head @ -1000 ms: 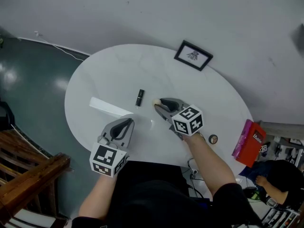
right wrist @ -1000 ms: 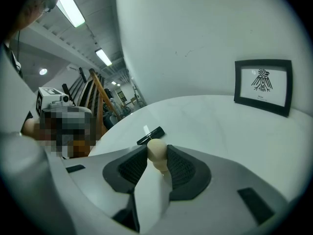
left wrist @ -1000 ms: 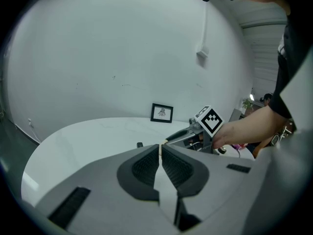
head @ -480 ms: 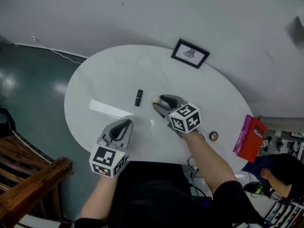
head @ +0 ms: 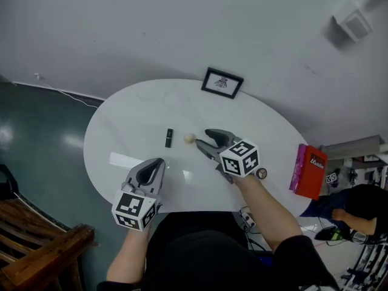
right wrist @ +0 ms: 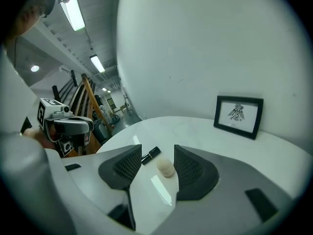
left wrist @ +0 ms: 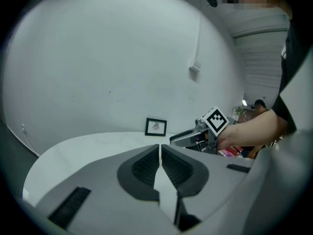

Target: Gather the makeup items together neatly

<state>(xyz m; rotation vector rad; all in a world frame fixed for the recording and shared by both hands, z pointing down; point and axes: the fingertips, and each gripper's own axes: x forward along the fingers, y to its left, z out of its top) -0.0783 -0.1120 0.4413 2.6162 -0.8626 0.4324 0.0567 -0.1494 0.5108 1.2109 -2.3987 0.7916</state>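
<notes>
White oval table. Right gripper over table centre, jaws wide apart, just been opening, nothing pinched. Left gripper near-left, jaws pressed together, empty. Red box by table's right edge. Framed picture at far edge. Black lipstick left of centre. Beige sponge ball near lipstick's right, not touching it, just ahead of right gripper tips. Small round item near right edge by forearm.

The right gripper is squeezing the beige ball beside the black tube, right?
Not squeezing: the right gripper has just been opening, its jaws empty. The right gripper view shows the beige ball lying free on the table, beside the black tube.
</notes>
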